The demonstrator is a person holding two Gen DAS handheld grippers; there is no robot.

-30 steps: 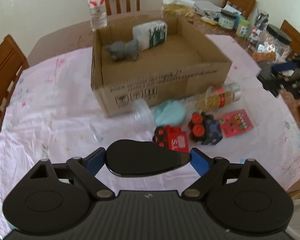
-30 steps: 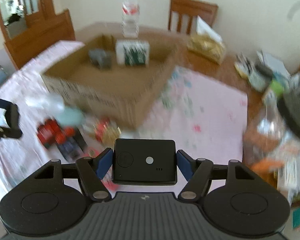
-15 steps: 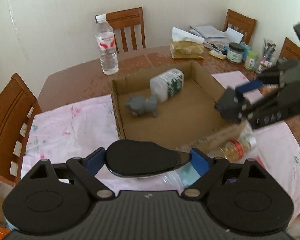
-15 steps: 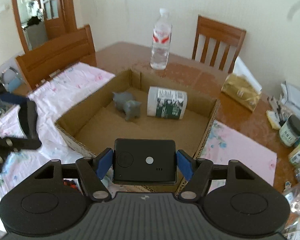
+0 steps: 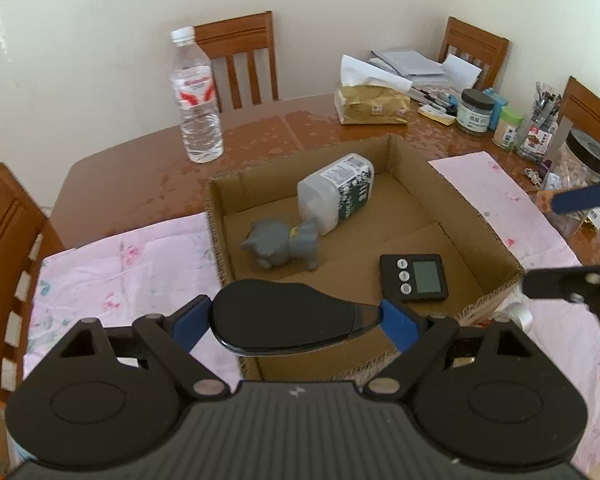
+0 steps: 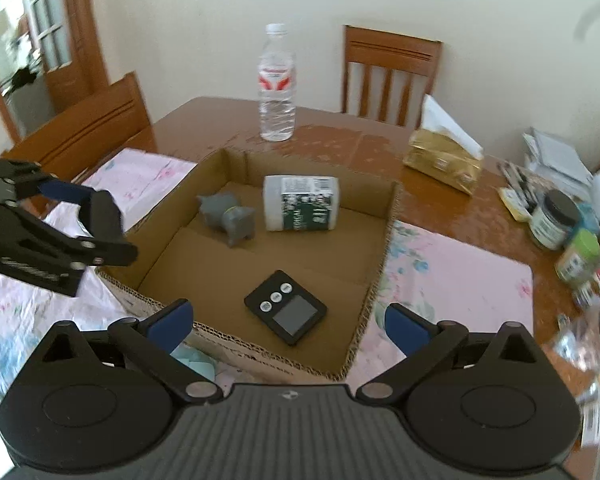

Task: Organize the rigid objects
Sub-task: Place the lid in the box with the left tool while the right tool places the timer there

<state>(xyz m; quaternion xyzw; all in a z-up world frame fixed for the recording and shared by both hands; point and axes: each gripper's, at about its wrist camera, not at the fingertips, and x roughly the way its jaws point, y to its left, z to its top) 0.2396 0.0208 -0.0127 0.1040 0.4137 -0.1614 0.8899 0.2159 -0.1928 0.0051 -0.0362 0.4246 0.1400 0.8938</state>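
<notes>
An open cardboard box (image 5: 496, 240) (image 6: 384, 248) holds a grey toy animal (image 5: 284, 242) (image 6: 230, 216), a white jar lying on its side (image 5: 338, 194) (image 6: 302, 208) and a black digital timer (image 5: 414, 276) (image 6: 286, 306). My left gripper (image 5: 296, 320) is shut on a black oval case (image 5: 284, 326), held above the box's near wall; it also shows at the left of the right wrist view (image 6: 80, 224). My right gripper (image 6: 288, 324) is open and empty above the box's near edge; its fingers (image 5: 580, 200) show at the right of the left wrist view.
A water bottle (image 5: 196, 96) (image 6: 276, 84) stands behind the box. A tissue pack (image 5: 372, 106), jars (image 5: 476, 112) and papers crowd the table's far right. Wooden chairs (image 6: 388, 72) surround the table. A pink cloth (image 5: 120, 264) lies under the box. A light blue object (image 6: 192, 360) lies before it.
My right gripper opened and let go of the black timer, which now lies in the box. Both grippers moved up over the box; the left still holds the black case.
</notes>
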